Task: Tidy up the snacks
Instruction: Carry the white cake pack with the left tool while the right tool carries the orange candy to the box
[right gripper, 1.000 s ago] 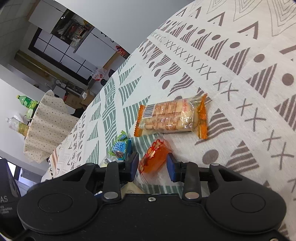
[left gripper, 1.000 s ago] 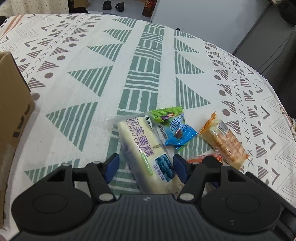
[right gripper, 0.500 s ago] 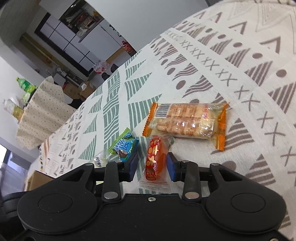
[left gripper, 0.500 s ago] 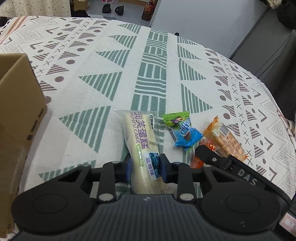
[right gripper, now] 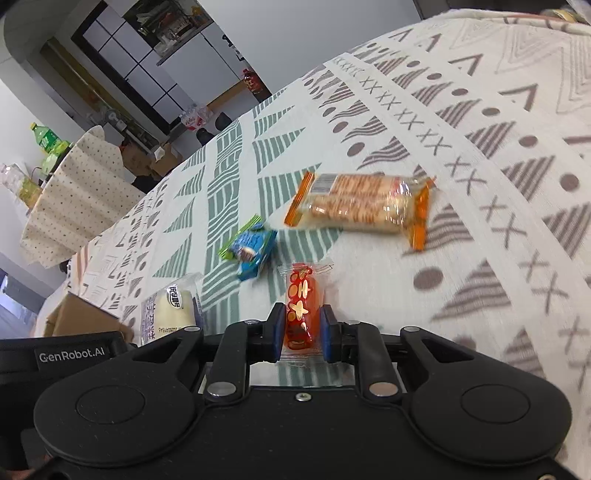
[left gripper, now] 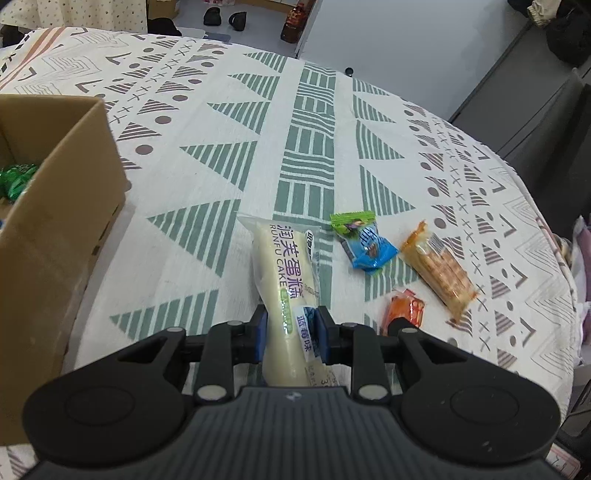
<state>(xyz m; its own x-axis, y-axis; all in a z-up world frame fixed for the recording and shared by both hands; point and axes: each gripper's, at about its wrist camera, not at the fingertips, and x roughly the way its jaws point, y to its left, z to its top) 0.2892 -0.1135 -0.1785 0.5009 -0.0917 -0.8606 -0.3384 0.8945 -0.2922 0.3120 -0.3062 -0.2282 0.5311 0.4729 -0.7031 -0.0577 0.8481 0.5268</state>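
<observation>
My left gripper point(left gripper: 290, 332) is shut on a long pale cake packet point(left gripper: 284, 273) with purple print, lifted above the patterned tablecloth point(left gripper: 221, 155). My right gripper point(right gripper: 303, 334) is shut on a small orange-red snack packet point(right gripper: 302, 302), also visible in the left wrist view as the orange packet point(left gripper: 404, 310). On the cloth lie a green-and-blue candy wrapper point(left gripper: 364, 242) and an orange-ended cracker pack point(left gripper: 437, 273); the right wrist view shows the candy wrapper point(right gripper: 251, 247) and cracker pack point(right gripper: 360, 206) too. A cardboard box point(left gripper: 55, 229) stands at the left.
Inside the cardboard box a green wrapper point(left gripper: 14, 177) shows. The tablecloth's far edge drops to a floor with shoes point(left gripper: 225, 16) and a bottle point(left gripper: 293, 27). Another covered table point(right gripper: 74, 195) with bottles stands beyond. The left gripper's body point(right gripper: 70, 354) sits beside my right one.
The left gripper closed on the cake packet and lifted it, drawing back so the box came into view. The right gripper closed on the orange packet and raised it.
</observation>
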